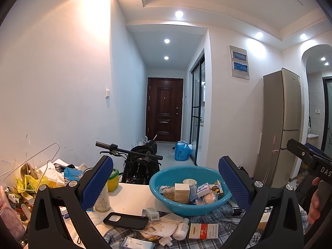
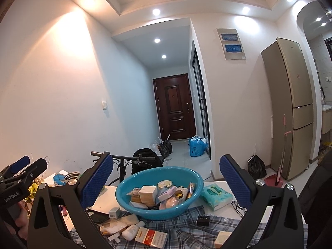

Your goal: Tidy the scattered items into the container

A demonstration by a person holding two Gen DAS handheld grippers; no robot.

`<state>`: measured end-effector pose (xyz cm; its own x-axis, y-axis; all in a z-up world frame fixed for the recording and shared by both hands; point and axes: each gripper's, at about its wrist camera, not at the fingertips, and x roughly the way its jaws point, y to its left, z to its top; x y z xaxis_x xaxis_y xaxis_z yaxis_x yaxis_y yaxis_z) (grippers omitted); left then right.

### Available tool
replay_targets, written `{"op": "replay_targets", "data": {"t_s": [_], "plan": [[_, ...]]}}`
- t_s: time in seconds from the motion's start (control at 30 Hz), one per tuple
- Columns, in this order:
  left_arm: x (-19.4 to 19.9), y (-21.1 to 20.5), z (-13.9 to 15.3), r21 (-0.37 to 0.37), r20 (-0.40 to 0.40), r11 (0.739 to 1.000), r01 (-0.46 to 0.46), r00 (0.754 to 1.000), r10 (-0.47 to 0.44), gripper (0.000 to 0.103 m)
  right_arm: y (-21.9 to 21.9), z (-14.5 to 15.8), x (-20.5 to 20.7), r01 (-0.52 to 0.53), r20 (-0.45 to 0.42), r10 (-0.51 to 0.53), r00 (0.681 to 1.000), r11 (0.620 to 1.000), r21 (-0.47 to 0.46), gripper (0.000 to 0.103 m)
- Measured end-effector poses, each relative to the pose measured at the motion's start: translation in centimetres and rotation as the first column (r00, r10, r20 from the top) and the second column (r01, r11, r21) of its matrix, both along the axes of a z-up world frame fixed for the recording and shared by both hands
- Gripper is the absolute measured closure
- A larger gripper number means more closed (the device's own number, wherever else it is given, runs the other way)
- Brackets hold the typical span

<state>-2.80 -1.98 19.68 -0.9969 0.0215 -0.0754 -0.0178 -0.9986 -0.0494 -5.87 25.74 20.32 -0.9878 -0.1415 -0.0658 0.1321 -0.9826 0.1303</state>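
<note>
A teal plastic basin (image 1: 166, 176) (image 2: 132, 183) stands on the white table and holds several small boxes, packets and bottles. My left gripper (image 1: 166, 183) is open above the table's near side, its blue pads either side of the basin, nothing between them. My right gripper (image 2: 166, 183) is likewise open and empty in front of the basin. Scattered in front lie a red-and-white box (image 1: 204, 230) (image 2: 151, 237), a black phone case (image 1: 126, 220), a small white bottle (image 1: 181, 230) (image 2: 130, 232), a small black box (image 2: 204, 221) and a tissue pack (image 2: 215, 195).
A plaid cloth (image 1: 207, 242) (image 2: 186, 232) covers the near table. Clutter, a wire hanger (image 1: 31, 161) and a green-lidded jar (image 1: 113, 179) crowd the left. A bicycle (image 1: 137, 161) stands behind the table. A tall fridge (image 2: 290, 108) is at right. A hand (image 1: 314, 203) holds the other gripper.
</note>
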Motion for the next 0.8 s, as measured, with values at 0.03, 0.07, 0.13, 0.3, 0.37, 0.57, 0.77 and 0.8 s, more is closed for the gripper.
{"op": "replay_targets", "data": {"t_s": [0.03,0.07,0.13,0.3,0.37,0.57,0.77,0.8], "plan": [[0.3,-0.1,0.0,0.002,-0.001,1.0,0.001,1.0,-0.001,0.0,0.0,0.1,0.3,0.002,-0.003,-0.002,1.0,1.0,0.001,0.001],[0.5,-0.2,0.1,0.008,-0.002,1.0,0.002,1.0,-0.002,0.0,0.0,0.2,0.6,0.003,-0.006,-0.003,1.0,1.0,0.004,0.001],[1.0,-0.3,0.2,0.016,-0.006,1.0,0.007,1.0,-0.007,0.0,-0.1,0.6,1.1,0.003,-0.016,-0.003,1.0,1.0,0.006,0.001],[2.4,-0.1,0.5,0.001,-0.033,1.0,0.006,0.999,-0.006,0.0,-0.3,1.3,2.8,0.004,-0.044,-0.003,0.999,1.0,0.013,0.001],[2.7,0.0,0.4,-0.002,-0.033,1.0,0.012,0.999,-0.012,0.0,-0.5,1.2,3.2,0.003,-0.047,-0.002,0.999,1.0,0.018,0.001],[3.0,0.5,-0.5,-0.005,-0.008,0.999,0.041,0.999,-0.041,0.0,-0.2,0.0,4.1,0.003,-0.026,-0.002,1.0,1.0,0.014,0.001],[2.8,1.1,-1.9,-0.013,0.012,0.999,0.048,0.999,-0.048,0.0,0.5,-1.6,4.2,0.024,0.003,-0.024,1.0,1.0,0.016,0.001],[2.8,1.2,-2.1,0.0,0.013,0.999,0.053,0.999,-0.053,0.0,0.6,-1.9,4.3,0.027,0.006,-0.027,1.0,0.999,0.021,0.001]]}}
